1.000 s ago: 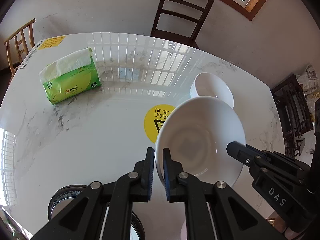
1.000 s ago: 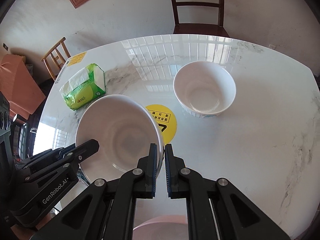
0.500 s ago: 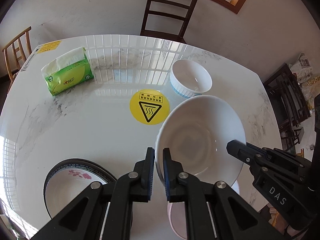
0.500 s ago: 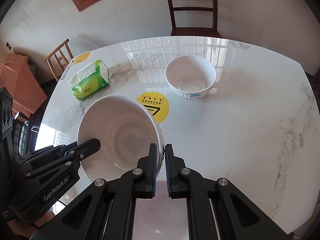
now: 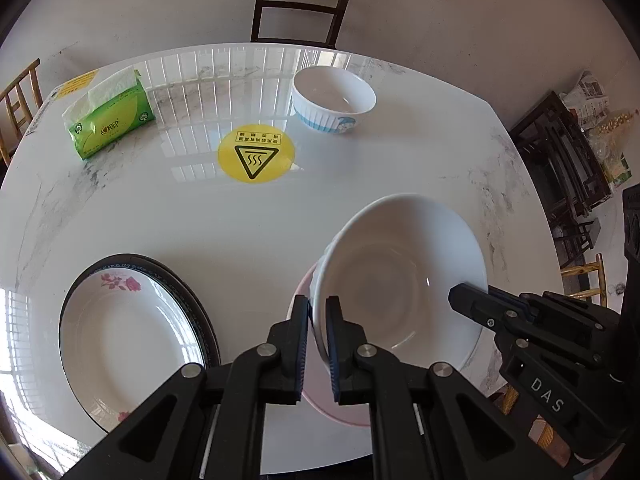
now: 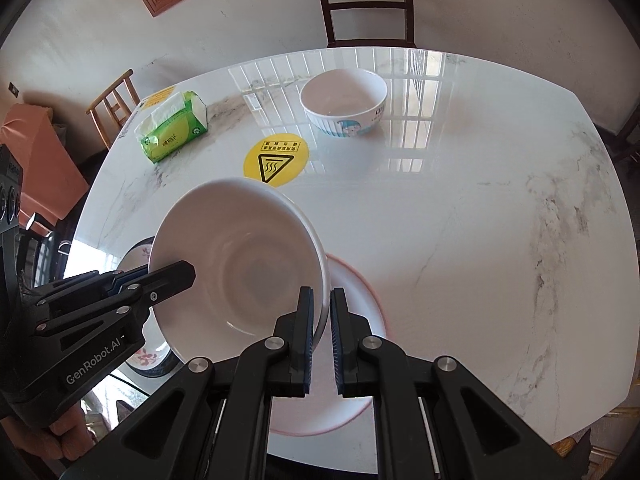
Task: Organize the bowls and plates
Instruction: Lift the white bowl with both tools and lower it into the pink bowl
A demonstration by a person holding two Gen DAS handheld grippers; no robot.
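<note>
Both claws grasp one wide white ceramic bowl (image 5: 400,280) by opposite rims: left gripper (image 5: 317,344) clenched on its near-left edge, right gripper (image 6: 321,332) on its near-right edge. Directly beneath them lies a pink-rimmed plate (image 6: 360,292); ahead stands a small white bowl with cartoon print (image 6: 344,102). Uneven release could tip the bowl, clattering it against the plate.

The white bowl (image 5: 400,280) covers most of the pink plate (image 5: 320,384); the floral plate (image 6: 146,356) mostly hides behind the left gripper (image 6: 176,276).
</note>
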